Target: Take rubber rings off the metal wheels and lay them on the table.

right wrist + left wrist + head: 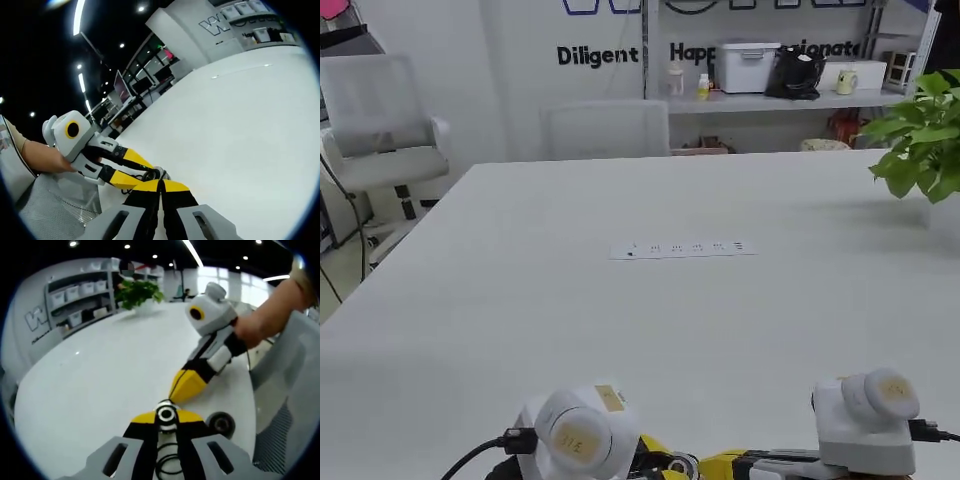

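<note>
My left gripper [166, 416] is shut on a small metal wheel [166, 413], held between its yellow tips just above the white table [100, 370]. My right gripper [176, 392] comes in from the right with its jaws together, tips touching the wheel's rim. I cannot tell whether a rubber ring is pinched there. In the right gripper view, my right gripper [161, 184] meets the left gripper [131, 176] at the wheel [157, 173]. A second wheel with a black rubber ring [220, 423] lies on the table at the right. Thin black loops [168, 466] show between the left jaw bases.
The work is at the table's near edge [650, 440], close to my body. A white power strip [682, 249] lies mid-table and a green plant [922, 130] stands far right. A white chair [380, 130] and a shelf with boxes [760, 98] are beyond the table.
</note>
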Action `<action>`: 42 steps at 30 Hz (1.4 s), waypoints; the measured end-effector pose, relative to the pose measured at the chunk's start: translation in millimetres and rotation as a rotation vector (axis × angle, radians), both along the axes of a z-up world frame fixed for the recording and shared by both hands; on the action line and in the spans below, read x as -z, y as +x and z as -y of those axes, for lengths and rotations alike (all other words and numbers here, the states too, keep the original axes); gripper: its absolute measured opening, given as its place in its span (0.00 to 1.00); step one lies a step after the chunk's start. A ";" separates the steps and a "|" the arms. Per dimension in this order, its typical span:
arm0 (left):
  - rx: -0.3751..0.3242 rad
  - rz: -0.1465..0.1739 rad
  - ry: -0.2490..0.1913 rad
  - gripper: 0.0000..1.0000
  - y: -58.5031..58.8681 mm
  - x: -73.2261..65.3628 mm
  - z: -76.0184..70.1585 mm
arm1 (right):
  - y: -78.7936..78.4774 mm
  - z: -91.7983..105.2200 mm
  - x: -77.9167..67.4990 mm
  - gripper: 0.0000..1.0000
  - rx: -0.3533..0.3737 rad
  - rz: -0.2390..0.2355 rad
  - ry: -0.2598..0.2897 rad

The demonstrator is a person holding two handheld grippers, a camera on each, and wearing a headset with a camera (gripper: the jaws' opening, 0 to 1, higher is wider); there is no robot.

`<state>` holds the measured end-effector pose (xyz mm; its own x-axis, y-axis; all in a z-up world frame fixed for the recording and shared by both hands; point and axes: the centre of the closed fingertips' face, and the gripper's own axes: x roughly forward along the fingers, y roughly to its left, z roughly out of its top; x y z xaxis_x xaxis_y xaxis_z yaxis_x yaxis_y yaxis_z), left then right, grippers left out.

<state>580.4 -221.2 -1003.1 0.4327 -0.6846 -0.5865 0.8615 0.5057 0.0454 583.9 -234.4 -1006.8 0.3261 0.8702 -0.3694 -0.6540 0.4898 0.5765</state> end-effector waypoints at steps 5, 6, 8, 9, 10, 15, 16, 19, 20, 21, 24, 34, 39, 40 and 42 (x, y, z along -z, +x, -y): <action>0.003 0.002 0.004 0.13 -0.1 0.0 0.3 | -0.1 0.1 -0.7 0.00 -0.003 -0.002 0.001; 0.004 0.003 0.006 0.12 -0.2 0.0 0.3 | -0.6 0.0 -1.3 0.00 -0.003 -0.002 0.003; 0.007 0.005 0.010 0.12 -0.2 0.1 0.4 | -1.2 -0.4 -2.3 0.00 -0.006 -0.002 0.007; 0.007 0.005 0.011 0.12 -0.1 0.1 0.5 | -1.5 -0.8 -2.8 0.00 -0.009 -0.001 0.009; 0.008 0.005 0.013 0.12 -0.2 0.2 0.5 | -1.9 -1.3 -3.4 0.00 -0.012 0.000 0.011; 0.007 0.001 0.012 0.12 0.0 0.1 0.4 | -3.3 -3.8 -5.0 0.00 -0.031 0.012 -0.005; 0.006 0.000 0.012 0.12 0.0 0.2 0.4 | -3.7 -4.2 -5.4 0.00 -0.035 0.017 -0.011; 0.003 -0.001 0.012 0.12 -0.1 0.3 0.3 | -4.7 -5.3 -6.3 0.00 -0.043 0.024 -0.024; 0.003 -0.002 0.012 0.12 -0.3 0.3 0.2 | -4.8 -5.3 -6.3 0.00 -0.043 0.024 -0.025; 0.002 -0.002 0.012 0.12 -0.3 0.3 0.2 | -4.9 -5.3 -6.4 0.00 -0.043 0.024 -0.024; -0.003 -0.002 0.012 0.12 -0.3 0.2 0.2 | -5.4 -6.4 -7.7 0.00 -0.047 0.025 -0.020; -0.010 -0.004 0.021 0.12 0.4 0.6 2.0 | -14.5 -14.8 -18.5 0.00 -0.103 0.043 -0.007; -0.011 -0.011 0.029 0.13 1.2 0.9 2.3 | -11.7 -8.6 -18.6 0.00 -0.072 0.036 0.011; -0.014 -0.013 0.028 0.13 1.7 0.9 2.5 | -10.9 -8.2 -18.1 0.00 -0.068 0.032 0.014; -0.022 -0.015 0.027 0.13 2.6 0.9 3.2 | -9.5 -6.8 -16.8 0.00 -0.060 0.033 0.005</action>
<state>583.0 -224.4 -1004.1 0.4385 -0.6589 -0.6112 0.8508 0.5235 0.0461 574.3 -227.6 -990.0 0.2852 0.8904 -0.3547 -0.7009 0.4462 0.5565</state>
